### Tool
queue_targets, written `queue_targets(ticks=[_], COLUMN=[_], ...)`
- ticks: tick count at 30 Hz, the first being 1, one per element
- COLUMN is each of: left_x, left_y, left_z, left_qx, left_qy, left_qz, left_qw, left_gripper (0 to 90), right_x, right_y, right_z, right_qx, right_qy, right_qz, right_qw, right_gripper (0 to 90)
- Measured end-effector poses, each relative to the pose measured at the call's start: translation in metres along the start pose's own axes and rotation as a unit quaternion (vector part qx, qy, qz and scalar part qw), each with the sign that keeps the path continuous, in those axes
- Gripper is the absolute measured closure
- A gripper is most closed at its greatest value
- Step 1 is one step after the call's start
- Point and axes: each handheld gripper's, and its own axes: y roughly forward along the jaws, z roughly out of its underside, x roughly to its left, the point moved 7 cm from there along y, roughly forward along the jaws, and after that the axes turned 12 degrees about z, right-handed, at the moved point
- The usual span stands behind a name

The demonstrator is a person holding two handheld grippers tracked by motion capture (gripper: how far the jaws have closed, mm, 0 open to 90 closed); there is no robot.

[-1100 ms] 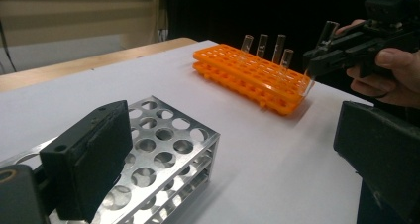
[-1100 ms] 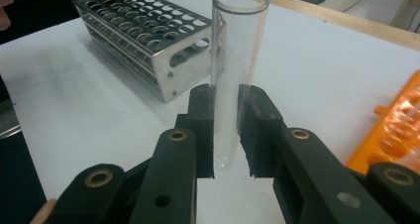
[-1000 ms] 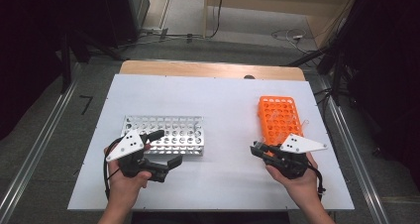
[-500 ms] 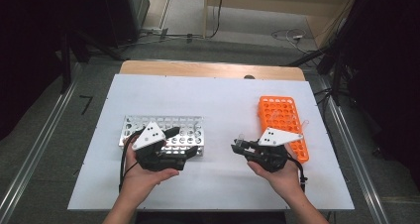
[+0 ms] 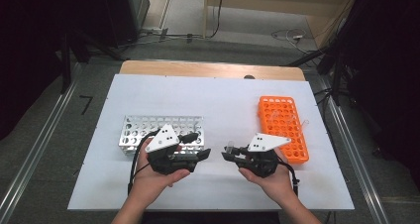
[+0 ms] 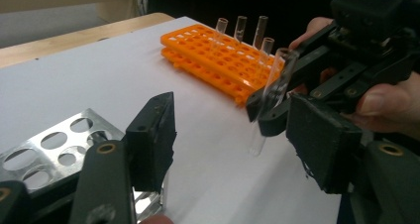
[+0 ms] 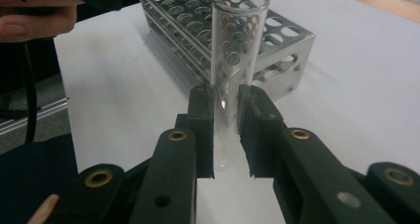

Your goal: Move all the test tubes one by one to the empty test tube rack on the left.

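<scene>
My right gripper [image 7: 228, 102] is shut on a clear glass test tube [image 7: 234, 60], which stands upright between its pads. In the high view the right gripper [image 5: 229, 153] points left and the tube [image 5: 230, 146] sits at its tip. My left gripper [image 5: 198, 145] points right, facing it across a small gap. In the left gripper view the tube [image 6: 271, 92] stands just ahead of my left gripper [image 6: 233, 130], near its right-hand jaw and not touched. The left jaws have just been closing and are about half apart, open.
A metal rack [image 5: 161, 129] with round holes lies behind the left hand. An orange rack [image 5: 282, 127] lies flat at the right, with several glass tubes [image 6: 241, 28] standing in it. White board [image 5: 218, 97] covers the table; dark floor and cables lie beyond.
Both hands have moved inward toward each other at the front middle of the board. The left jaws have narrowed. The right gripper still holds the tube.
</scene>
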Motion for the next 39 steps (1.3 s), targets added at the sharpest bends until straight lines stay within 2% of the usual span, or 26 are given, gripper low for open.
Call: queue_targets(ticks=[3,6,9,11,18,25,29,39], left_x=[-0.001,-0.006,-0.009,-0.015,-0.021,-0.023,-0.022,-0.022], left_y=[0.001,0.009,0.013,0.021,0.033,0.039,0.037,0.039], left_z=[0.001,0.006,0.008,0.01,0.009,0.011,0.01,0.013], left_qx=[0.003,0.019,0.025,0.033,0.032,0.036,0.029,0.037], left_qy=[-0.003,-0.001,-0.001,0.0,-0.002,-0.002,-0.006,0.004], left_qz=[0.01,0.029,0.038,0.052,0.062,0.06,0.053,0.045], left_qw=[0.9999,0.9994,0.9989,0.9981,0.9976,0.9975,0.9982,0.9983], left_gripper=[43.0,47.6,50.0,51.3,54.3,63.7,72.4,73.0], right_x=[0.005,0.009,0.011,0.012,0.022,0.029,0.03,0.031], right_y=[0.003,0.005,0.006,0.006,0.01,0.012,0.012,0.014], right_z=[0.002,0.002,0.002,0.003,0.006,0.005,0.005,0.006], right_qx=[0.004,0.005,0.006,0.009,0.015,0.015,0.014,0.017], right_qy=[-0.004,-0.004,-0.006,-0.006,-0.015,-0.023,-0.025,-0.025], right_qz=[-0.005,-0.009,-0.011,-0.012,-0.021,-0.027,-0.029,-0.032], right_qw=[1.0,0.9999,0.9999,0.9999,0.9996,0.9992,0.9992,0.9991], right_gripper=[74.3,74.3,74.3,74.3,74.3,74.3,74.3,74.3])
